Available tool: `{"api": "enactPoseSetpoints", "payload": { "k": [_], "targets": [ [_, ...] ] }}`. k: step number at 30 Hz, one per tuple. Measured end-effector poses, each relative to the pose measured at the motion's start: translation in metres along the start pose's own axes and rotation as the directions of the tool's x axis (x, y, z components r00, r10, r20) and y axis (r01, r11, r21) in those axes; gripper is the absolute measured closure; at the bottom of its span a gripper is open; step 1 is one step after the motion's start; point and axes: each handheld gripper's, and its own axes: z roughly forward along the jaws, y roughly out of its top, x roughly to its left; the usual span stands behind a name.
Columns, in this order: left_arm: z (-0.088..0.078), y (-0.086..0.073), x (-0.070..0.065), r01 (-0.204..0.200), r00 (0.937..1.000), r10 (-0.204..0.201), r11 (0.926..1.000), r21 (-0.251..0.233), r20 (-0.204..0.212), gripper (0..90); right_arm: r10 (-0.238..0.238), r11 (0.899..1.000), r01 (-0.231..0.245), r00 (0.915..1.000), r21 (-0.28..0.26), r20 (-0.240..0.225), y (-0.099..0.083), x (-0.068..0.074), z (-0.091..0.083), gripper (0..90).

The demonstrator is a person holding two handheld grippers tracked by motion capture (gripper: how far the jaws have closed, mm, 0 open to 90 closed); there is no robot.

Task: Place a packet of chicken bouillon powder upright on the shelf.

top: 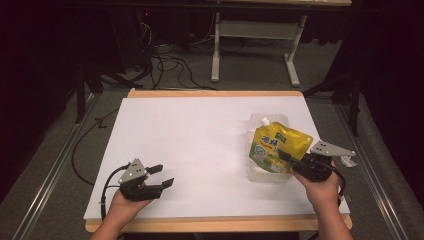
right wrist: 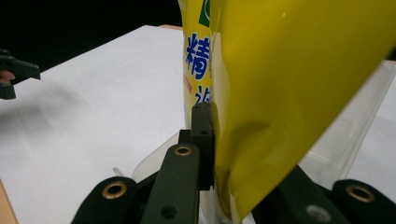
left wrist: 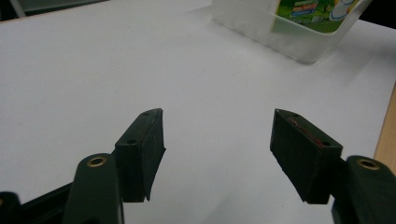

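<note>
Dark floor and a tangle of cables fill the top of the high view, behind a white table (top: 200, 135) edged in pale wood that takes up the middle. Right of centre on it stands a clear plastic tub (top: 260, 172), and in the tub a yellow spouted pouch (top: 275, 145), its long axis running from the spout at upper left down toward lower right.

At the pouch's lower right edge the right gripper (top: 295, 162) is clamped on it; seen from that gripper's own camera, the jaws pinch the yellow film between them just above the tub's rim. The left gripper (top: 162, 182) sits well apart at lower left, jaws spread wide with nothing between them, aimed toward the tub. The right hand is plainly the nearer; any lift or tilt of the pouch looks to be its job.
</note>
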Motion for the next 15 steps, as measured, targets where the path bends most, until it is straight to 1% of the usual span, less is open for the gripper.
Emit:
{"api": "enactPoseSetpoints", "payload": {
  "k": [3,6,11,15],
  "targets": [
    [0.0004,-0.0002,0.0001,0.002,1.0000,-0.002,1.0000,0.002,0.000,35.4,0.008,1.000,-0.008,1.0000,0.005,-0.002,-0.0043,-0.0011,0.0016,85.1],
    [0.0008,-0.0007,-0.0008,0.004,1.0000,-0.004,1.0000,0.003,0.002,35.4,0.030,1.000,-0.030,0.9995,0.001,-0.005,-0.0079,-0.0052,0.0012,85.1],
    [0.0012,-0.0008,-0.0009,0.005,1.0000,-0.005,1.0000,0.002,0.001,35.4,0.036,0.999,-0.036,0.9993,-0.004,-0.009,-0.0099,-0.0079,0.0013,84.4],
    [0.0014,-0.0012,-0.0008,0.000,1.0000,0.000,1.0000,0.006,0.001,35.4,0.039,0.999,-0.039,0.9992,-0.004,-0.001,-0.0098,-0.0074,0.0013,82.4]
  ]
}}
